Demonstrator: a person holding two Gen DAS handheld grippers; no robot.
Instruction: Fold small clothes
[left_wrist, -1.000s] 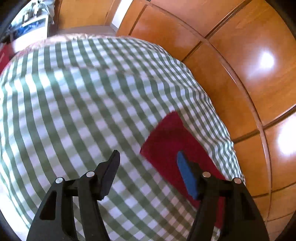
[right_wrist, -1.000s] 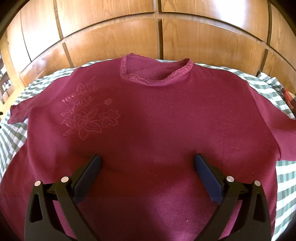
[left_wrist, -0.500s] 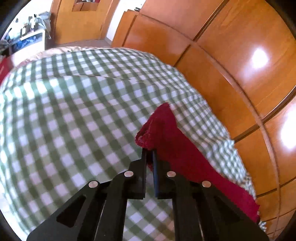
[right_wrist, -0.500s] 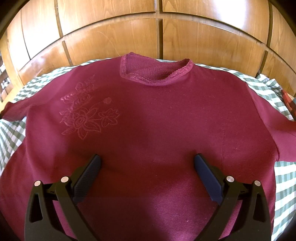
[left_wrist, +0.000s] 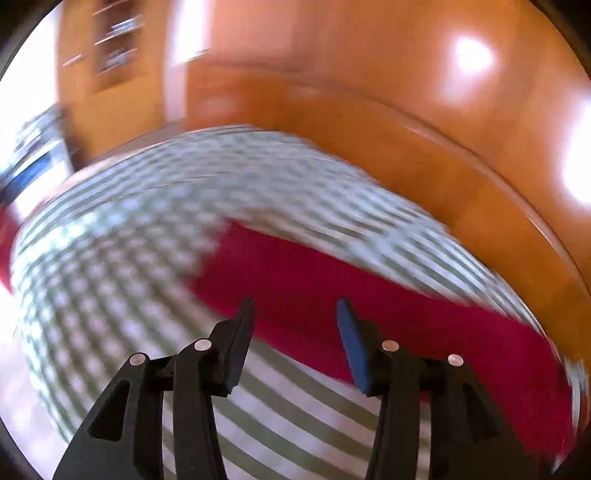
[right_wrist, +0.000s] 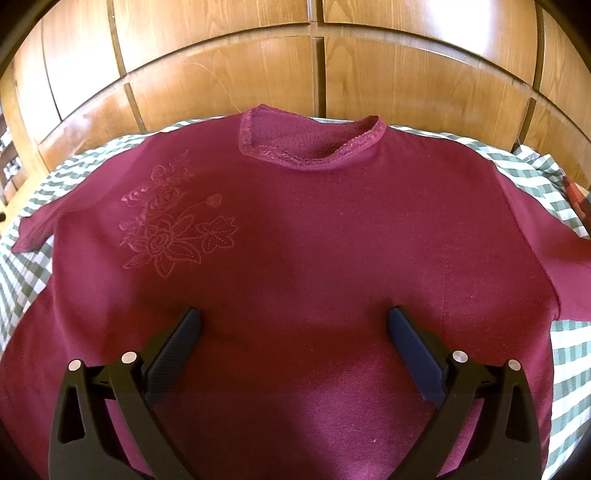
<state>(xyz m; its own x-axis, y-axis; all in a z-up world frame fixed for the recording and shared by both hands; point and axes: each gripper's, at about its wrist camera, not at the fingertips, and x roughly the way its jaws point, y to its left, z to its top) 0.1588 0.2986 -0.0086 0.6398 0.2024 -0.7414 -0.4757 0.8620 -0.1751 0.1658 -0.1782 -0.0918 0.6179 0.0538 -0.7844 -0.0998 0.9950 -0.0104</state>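
Dark red knit top (right_wrist: 314, 258) with a tone-on-tone flower embroidery lies flat, face up, on the green-and-white checked cover (right_wrist: 26, 236), collar at the far side by the wooden panel wall (right_wrist: 221, 74). Left gripper (left_wrist: 295, 314) is opening over the left sleeve (left_wrist: 369, 295), nothing between its jaws; I'd check the sleeve lies flat before folding it inward. Right gripper (right_wrist: 293, 317) hovers spread wide, empty, over the chest. The left view is badly blurred, and the hem is out of view.

Motion blurs the checked cloth (left_wrist: 122, 266) and sleeve (left_wrist: 332, 280).
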